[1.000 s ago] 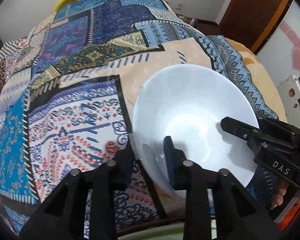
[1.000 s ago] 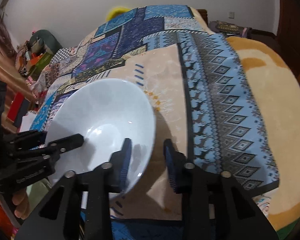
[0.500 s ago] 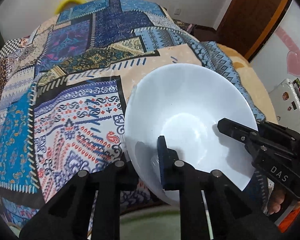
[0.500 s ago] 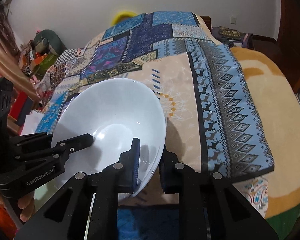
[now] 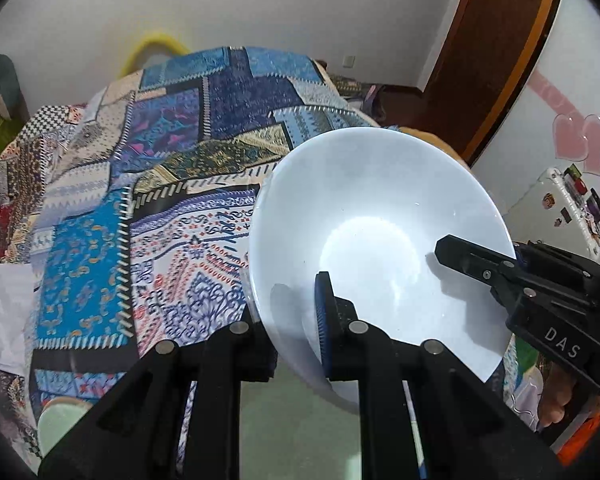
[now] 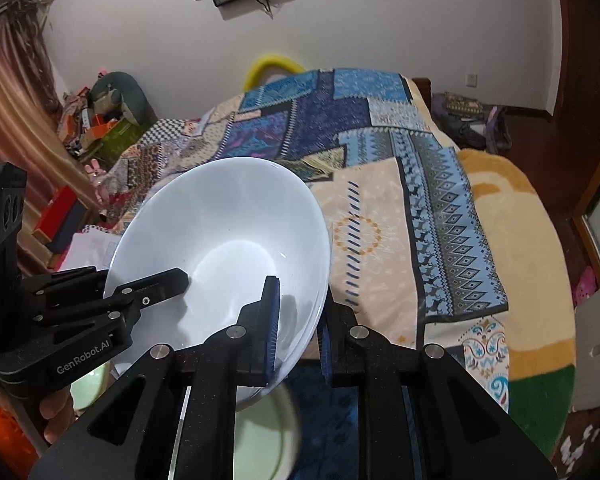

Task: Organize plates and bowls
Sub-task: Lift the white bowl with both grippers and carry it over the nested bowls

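Both claws grip one white bowl point(image 5: 376, 216) by opposite sides of its rim, holding it tilted in the air above the near edge of a bed. Left gripper point(image 5: 288, 320) is clamped shut on the bowl's left wall, one blue-padded finger inside, the other outside. In the left wrist view the right gripper point(image 5: 480, 262) reaches in from the right, one black finger lying inside the bowl. Left of the bowl spreads a patchwork bedspread point(image 5: 160, 184) in blues, purple and cream. A pale green dish point(image 5: 56, 416) shows at the lower left, blurred.

In the right wrist view the left gripper point(image 6: 152, 286) enters from the left, and the bowl point(image 6: 228, 224) sits centre-left. Right gripper point(image 6: 298, 324) pinches the bowl's right wall, closed tight. To the right lie the bedspread point(image 6: 440, 216) and an orange blanket point(image 6: 516, 232).
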Motion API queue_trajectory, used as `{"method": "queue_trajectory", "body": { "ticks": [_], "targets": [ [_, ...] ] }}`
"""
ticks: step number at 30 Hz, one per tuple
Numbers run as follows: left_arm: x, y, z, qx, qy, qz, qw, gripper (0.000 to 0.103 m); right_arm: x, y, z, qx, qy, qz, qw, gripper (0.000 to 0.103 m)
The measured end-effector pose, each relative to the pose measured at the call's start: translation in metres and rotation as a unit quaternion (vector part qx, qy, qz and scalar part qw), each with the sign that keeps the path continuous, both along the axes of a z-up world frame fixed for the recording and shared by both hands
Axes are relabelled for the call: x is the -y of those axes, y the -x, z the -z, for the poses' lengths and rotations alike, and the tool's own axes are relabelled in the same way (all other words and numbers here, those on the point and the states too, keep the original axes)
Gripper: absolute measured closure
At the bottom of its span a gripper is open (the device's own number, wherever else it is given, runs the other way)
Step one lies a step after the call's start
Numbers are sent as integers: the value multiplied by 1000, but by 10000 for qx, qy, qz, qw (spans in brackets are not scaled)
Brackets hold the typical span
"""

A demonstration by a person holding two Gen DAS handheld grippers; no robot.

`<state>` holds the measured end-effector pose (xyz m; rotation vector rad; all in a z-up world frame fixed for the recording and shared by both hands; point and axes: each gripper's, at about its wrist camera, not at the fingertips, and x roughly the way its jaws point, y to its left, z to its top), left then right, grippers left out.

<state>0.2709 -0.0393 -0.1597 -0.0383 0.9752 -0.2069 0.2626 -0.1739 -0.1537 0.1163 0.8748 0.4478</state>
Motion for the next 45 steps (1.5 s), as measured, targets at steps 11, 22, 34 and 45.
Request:
{"method": "queue_trajectory", "body": {
  "ticks": [11, 22, 34, 45],
  "targets": [
    [-28, 55, -35, 300, 36, -129, 9995, 88, -24, 39, -23, 277, -15, -163, 9995, 87],
    [-78, 106, -50, 472, 85, -494, 9976, 88, -70, 67, -28, 388, -111, -581, 9975, 87],
    [-147, 150, -42, 435, 61, -1041, 9936, 88, -132, 89, -14, 290, -183, -1099, 9933, 87],
    [-193, 171, -16, 214, 39, -1364, 9904, 88, -177, 97, 5, 49, -203, -1412, 9898, 87]
  ]
}}
